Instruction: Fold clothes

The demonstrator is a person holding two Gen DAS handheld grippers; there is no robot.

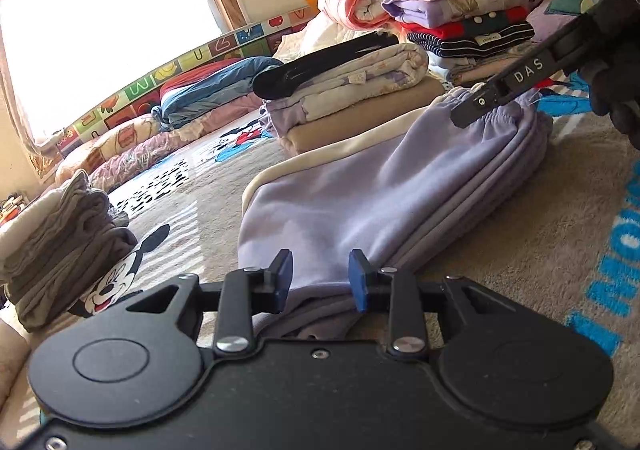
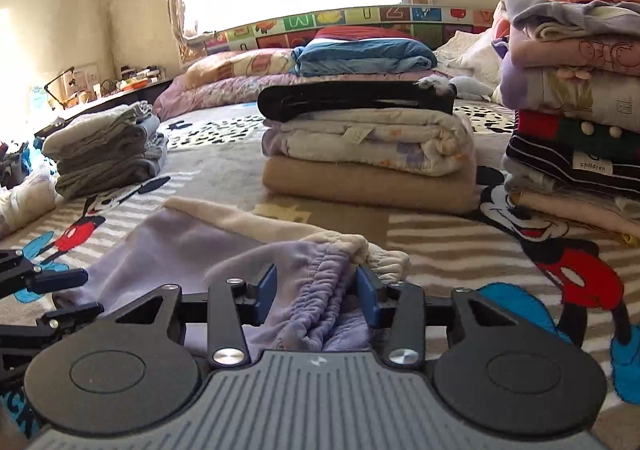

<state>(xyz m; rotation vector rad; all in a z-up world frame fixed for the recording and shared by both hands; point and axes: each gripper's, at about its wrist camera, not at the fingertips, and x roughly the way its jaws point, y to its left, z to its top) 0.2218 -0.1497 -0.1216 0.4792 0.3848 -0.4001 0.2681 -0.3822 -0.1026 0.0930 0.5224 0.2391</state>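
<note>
Lavender trousers (image 1: 380, 186) with a cream lining lie folded lengthwise on the cartoon-mouse blanket (image 1: 520, 250). In the left wrist view my left gripper (image 1: 320, 278) stands open at the leg end. The cloth lies between and under its blue pads, which do not press on it. At the far end one of the right gripper's fingers (image 1: 480, 106) rests on the gathered waistband. In the right wrist view my right gripper (image 2: 316, 292) is shut on the bunched elastic waistband of the trousers (image 2: 180, 242). The left gripper (image 2: 92, 290) shows at the left edge.
A beige and floral stack topped by a black garment (image 2: 360, 146) sits just beyond the trousers. A grey folded pile (image 2: 104, 154) stands to the left and a tall stack of children's clothes (image 2: 576, 90) to the right. Bedding lines the window wall.
</note>
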